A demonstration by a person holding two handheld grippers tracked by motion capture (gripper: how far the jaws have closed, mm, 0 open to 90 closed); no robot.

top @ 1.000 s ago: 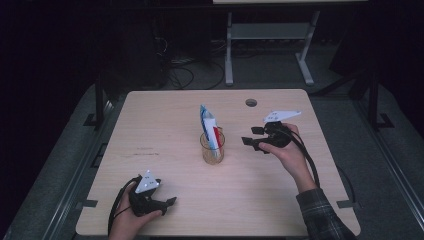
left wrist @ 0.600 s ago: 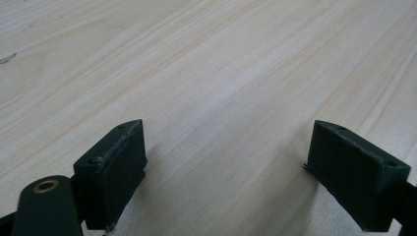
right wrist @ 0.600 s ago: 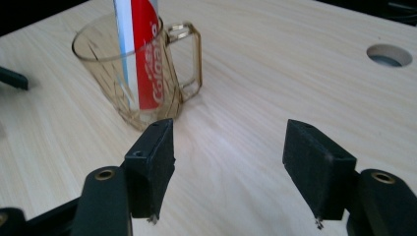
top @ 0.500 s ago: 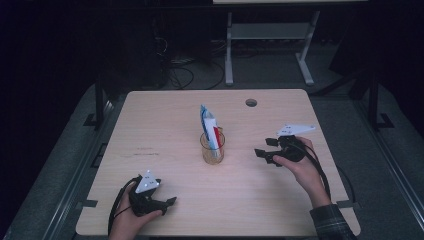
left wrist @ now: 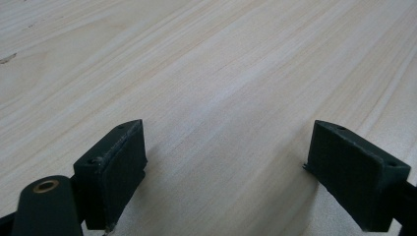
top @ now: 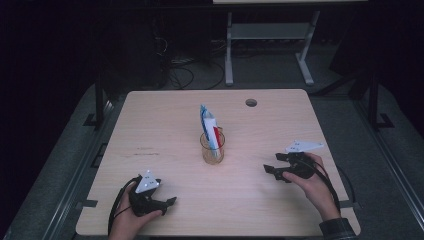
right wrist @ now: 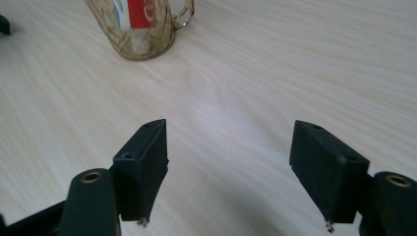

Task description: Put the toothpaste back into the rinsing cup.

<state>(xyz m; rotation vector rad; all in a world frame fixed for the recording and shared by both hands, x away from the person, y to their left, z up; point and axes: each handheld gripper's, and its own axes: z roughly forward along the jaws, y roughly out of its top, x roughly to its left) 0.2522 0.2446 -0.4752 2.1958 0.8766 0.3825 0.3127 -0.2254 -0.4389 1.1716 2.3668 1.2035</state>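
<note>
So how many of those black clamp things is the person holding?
2. The left gripper sits near the table's front left edge; the right gripper is at the right side, pointing toward the glass mug. Both are open, holding nothing.

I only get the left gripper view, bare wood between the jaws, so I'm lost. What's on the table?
Observer: A glass mug stands mid-table, holding a white, blue and red tube.
Operator: Where's the right gripper?
Observer: The right gripper is right of the mug and apart from it. Its jaws have just been opening, with nothing between them.
Operator: And mine?
Observer: The left gripper is near the front edge, left of the mug.
</note>
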